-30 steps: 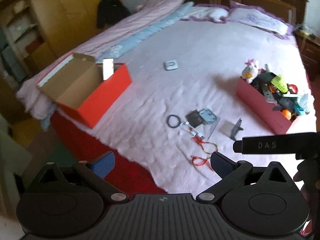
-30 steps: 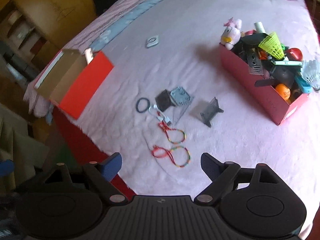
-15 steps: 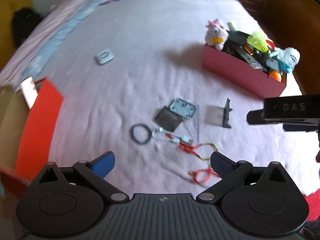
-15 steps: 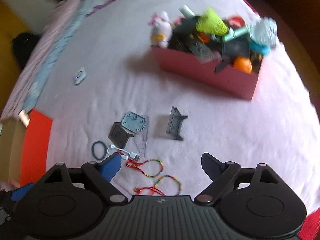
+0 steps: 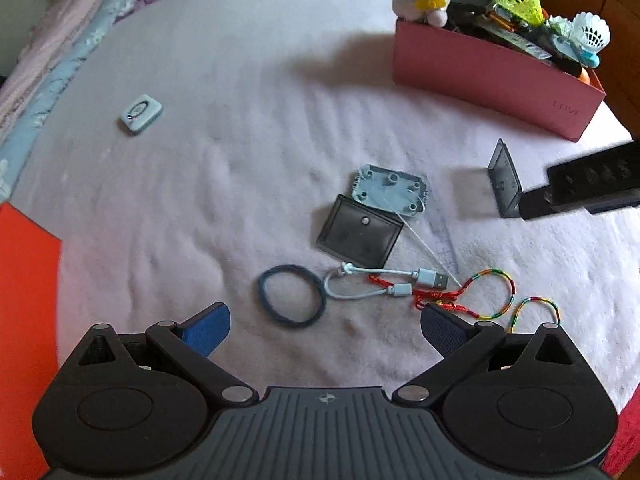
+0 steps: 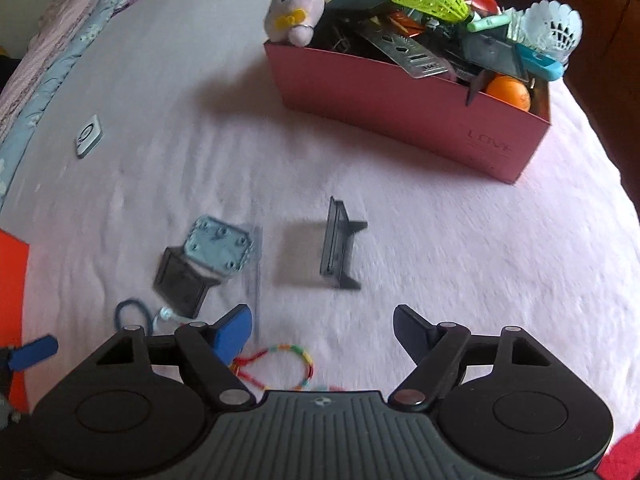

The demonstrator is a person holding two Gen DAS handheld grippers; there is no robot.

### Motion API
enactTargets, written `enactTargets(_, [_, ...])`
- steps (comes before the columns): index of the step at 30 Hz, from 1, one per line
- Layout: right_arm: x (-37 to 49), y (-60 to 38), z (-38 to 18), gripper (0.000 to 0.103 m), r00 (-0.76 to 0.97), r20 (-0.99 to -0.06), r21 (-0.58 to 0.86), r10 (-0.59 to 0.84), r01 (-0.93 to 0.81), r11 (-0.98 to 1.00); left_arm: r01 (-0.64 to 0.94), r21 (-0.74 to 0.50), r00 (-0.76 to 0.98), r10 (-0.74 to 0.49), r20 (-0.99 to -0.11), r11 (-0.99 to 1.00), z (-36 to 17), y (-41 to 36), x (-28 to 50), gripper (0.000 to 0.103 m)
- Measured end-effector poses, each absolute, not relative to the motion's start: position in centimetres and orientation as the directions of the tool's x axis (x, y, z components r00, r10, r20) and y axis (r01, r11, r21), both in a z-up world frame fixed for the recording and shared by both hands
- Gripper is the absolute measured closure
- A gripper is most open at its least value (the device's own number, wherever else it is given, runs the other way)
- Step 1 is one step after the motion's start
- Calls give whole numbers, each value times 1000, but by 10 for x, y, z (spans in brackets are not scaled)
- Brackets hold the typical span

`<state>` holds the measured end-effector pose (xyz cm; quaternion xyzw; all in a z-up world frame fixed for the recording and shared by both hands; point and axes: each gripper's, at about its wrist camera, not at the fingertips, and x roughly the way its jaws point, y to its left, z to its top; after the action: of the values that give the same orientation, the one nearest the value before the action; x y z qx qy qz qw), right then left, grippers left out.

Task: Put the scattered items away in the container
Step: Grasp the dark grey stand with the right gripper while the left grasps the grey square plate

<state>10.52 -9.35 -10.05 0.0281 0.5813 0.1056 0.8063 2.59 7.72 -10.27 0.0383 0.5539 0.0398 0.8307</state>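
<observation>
A pink box [image 5: 492,76] [image 6: 400,120], heaped with toys and shuttlecocks, stands on the pale bedspread. Loose on the bed lie a dark hair tie [image 5: 290,296], a white USB cable [image 5: 380,280], coloured cords [image 5: 492,292] [image 6: 280,364], a grey square lid [image 5: 358,234] [image 6: 180,280], a light blue plate [image 5: 390,192] [image 6: 220,250] and a dark plastic bracket [image 5: 505,180] [image 6: 338,248]. My left gripper [image 5: 325,322] hangs open just above the hair tie and cable. My right gripper [image 6: 322,326] is open with its jaws closing, empty, short of the bracket.
A small white square device [image 5: 141,114] [image 6: 88,136] lies apart at the left. An orange-red box [image 5: 24,320] stands at the left edge. The right gripper's black body [image 5: 588,184] juts in at the right of the left wrist view.
Both grippers have dropped towards the bed and rolled, so the scattered items loom larger and nearer. The right jaws have narrowed a little.
</observation>
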Motion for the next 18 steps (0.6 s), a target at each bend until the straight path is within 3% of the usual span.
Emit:
enactTargets(3, [121,-96,-122,24,296,-928,211,227,-82,974,40,156,422,125,-898,987,-110,71,38,0])
enactTargets(7, [140,-94,-147,39,255,-940,226,227,-33,974,103,175,450,111,-886,979,-126,66,61,0])
enactTargets(10, [146,-93,-155,39,264,-938,225,226,-34,974,138,168,440,92,-893,976,-143,61,78,1])
enactTargets(14, [154,-90,-167,48,249,-945,203,213,-66,977,189,166,409,76,-909,968,-166,54,92,1])
enactTargets(18, [160,-92,-179,48,230,-945,224,231,-58,973,228,158,414,51,-909,961,-175,54,99,0])
